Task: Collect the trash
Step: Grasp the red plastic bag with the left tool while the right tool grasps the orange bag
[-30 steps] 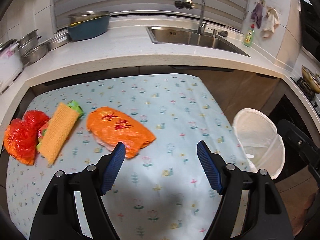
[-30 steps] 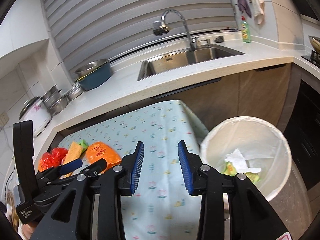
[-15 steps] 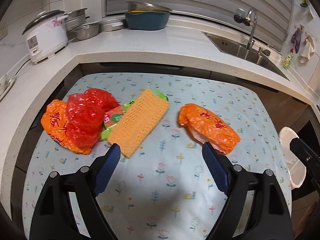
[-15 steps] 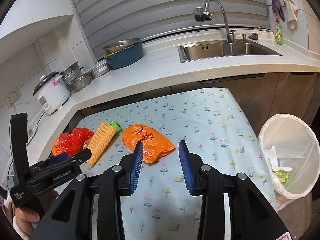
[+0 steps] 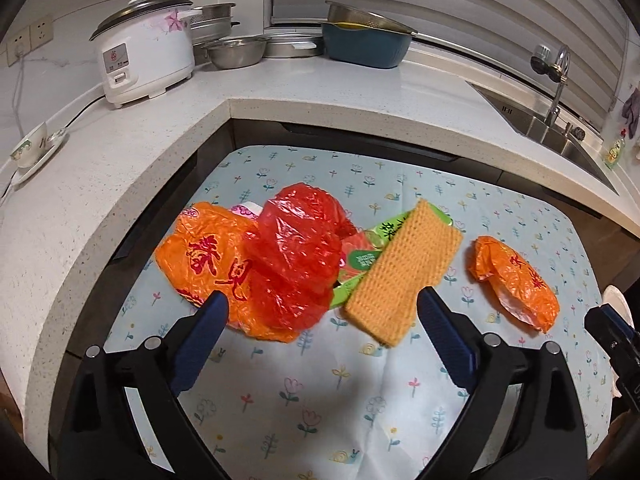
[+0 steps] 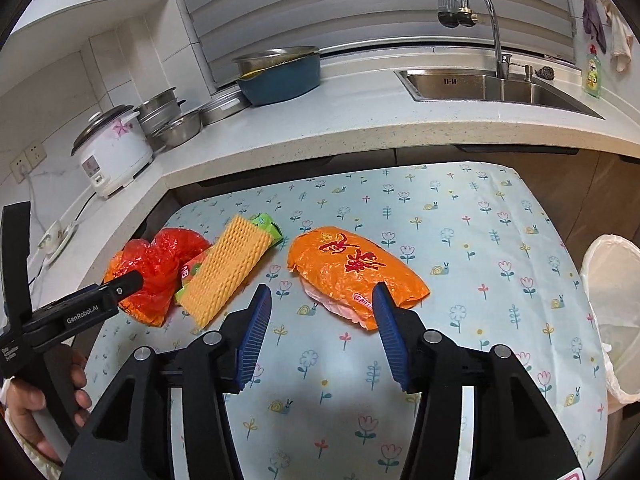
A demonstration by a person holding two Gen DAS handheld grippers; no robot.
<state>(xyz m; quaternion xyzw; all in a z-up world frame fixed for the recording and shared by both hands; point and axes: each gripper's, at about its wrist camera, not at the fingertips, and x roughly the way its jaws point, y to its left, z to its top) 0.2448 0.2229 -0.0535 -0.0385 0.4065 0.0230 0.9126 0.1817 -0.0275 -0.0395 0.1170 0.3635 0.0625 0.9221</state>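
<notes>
a kitchen with a pale stone counter (image 6: 360, 120) wrapping round a low table covered in a flowered cloth (image 6: 460, 240). on the counter sit a rice cooker (image 5: 144, 52), steel bowls (image 5: 236, 50), a blue basin (image 6: 280, 76) and a sink (image 6: 488, 86) with a tap. toward the table's left edge lies a heap of trash: a red plastic bag (image 5: 298, 256) on top of an orange bag (image 5: 200, 252), touching a green wrapper (image 5: 360, 258) and an orange foam net (image 5: 402, 274) that lies across it. a second orange bag (image 6: 356, 268) lies apart, nearer the table's middle. a white-lined bin (image 6: 614, 312) stands just off the right edge. the left gripper (image 5: 320, 328) hangs released over the heap, jaws wide, holding nothing. the right gripper (image 6: 320, 320) is also released, jaws spread just in front of the second orange bag, not touching it.
</notes>
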